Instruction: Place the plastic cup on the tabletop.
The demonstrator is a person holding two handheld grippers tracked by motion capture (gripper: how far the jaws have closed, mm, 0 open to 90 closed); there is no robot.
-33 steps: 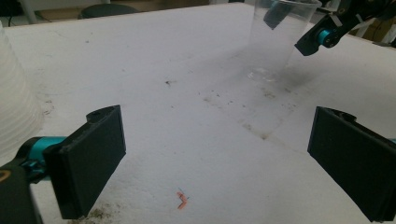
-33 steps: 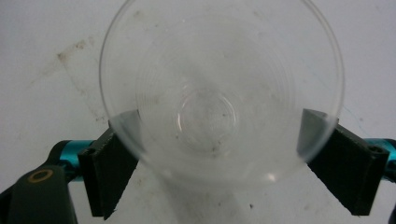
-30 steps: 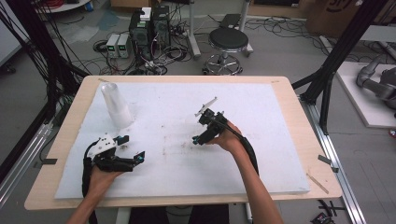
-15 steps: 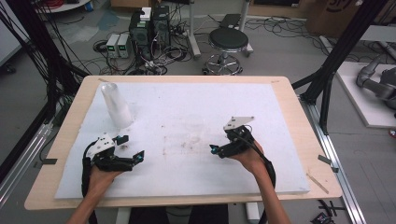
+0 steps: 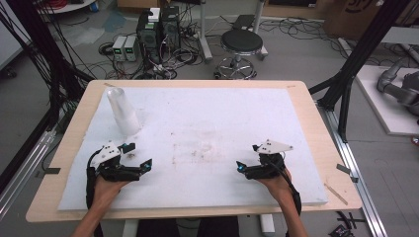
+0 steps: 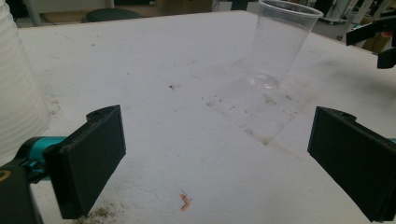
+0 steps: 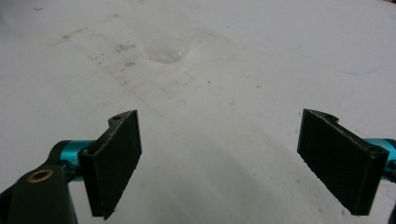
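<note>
Fingers on my left gripper (image 5: 144,165) and right gripper (image 5: 240,168) are spread wide, holding nothing, low over the surface (image 5: 207,123). A clear cup (image 6: 282,44) stands upright between them, and a cup stack (image 5: 123,111) stands beyond my left.

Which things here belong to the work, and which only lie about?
For the job: cup stack, clear cup, left gripper and right gripper, both open and empty.
Lying about: orange scrap on the board, stool, computers on the floor.
</note>
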